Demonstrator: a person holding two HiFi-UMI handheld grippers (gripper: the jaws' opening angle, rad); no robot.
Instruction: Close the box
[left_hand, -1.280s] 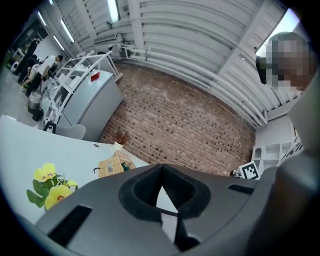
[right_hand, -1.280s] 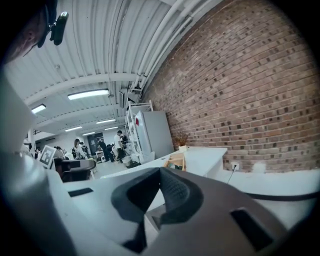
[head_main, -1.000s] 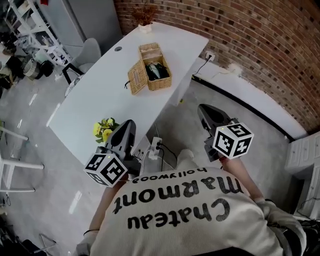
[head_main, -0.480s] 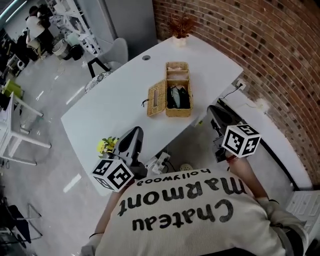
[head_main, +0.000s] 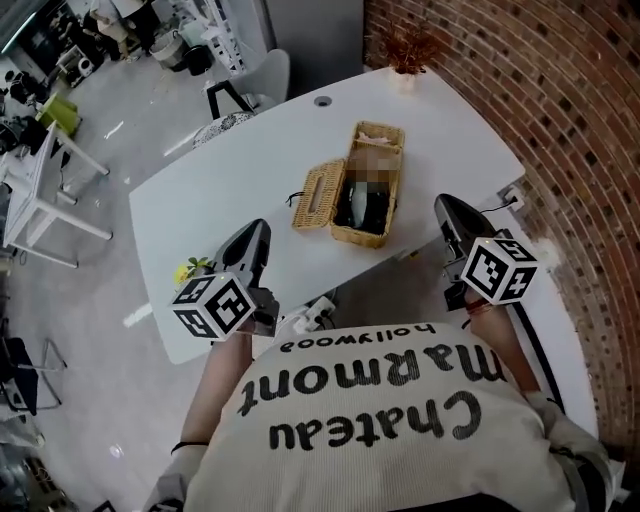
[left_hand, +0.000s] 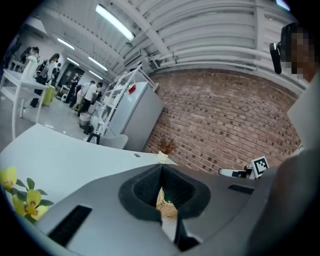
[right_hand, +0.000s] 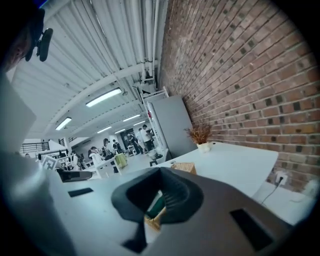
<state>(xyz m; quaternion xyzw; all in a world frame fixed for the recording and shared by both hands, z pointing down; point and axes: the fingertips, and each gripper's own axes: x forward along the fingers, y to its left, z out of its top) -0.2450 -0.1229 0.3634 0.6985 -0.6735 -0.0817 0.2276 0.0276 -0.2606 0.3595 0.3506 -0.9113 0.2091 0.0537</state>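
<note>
Head view, looking steeply down. A white table (head_main: 200, 200) with rounded corners runs from the left middle of the frame to the upper right, over a glossy grey floor (head_main: 90, 330). A brick wall (head_main: 520, 90) fills the right side, and a grey cabinet (head_main: 320, 25) stands at the top edge. The wicker box (head_main: 372, 205) sits right of centre on the table. Its lid (head_main: 318, 197) is swung open to the left and lies on the tabletop; dark contents show inside. A potted dried plant (head_main: 404, 52) stands at the table's upper end, and yellow flowers (head_main: 186, 270) lie at its lower left edge. A white chair (head_main: 265, 80) stands at the table's upper side.

The left gripper (head_main: 252, 235) hangs over the table's lower edge, just beside the flowers. The right gripper (head_main: 447, 208) hangs off the table's right edge, over the floor. The box lies between them, touched by neither. Each gripper's own view shows its jaws pressed together on nothing. In the gripper views, a workshop with shelving and standing people lies behind the table.
</note>
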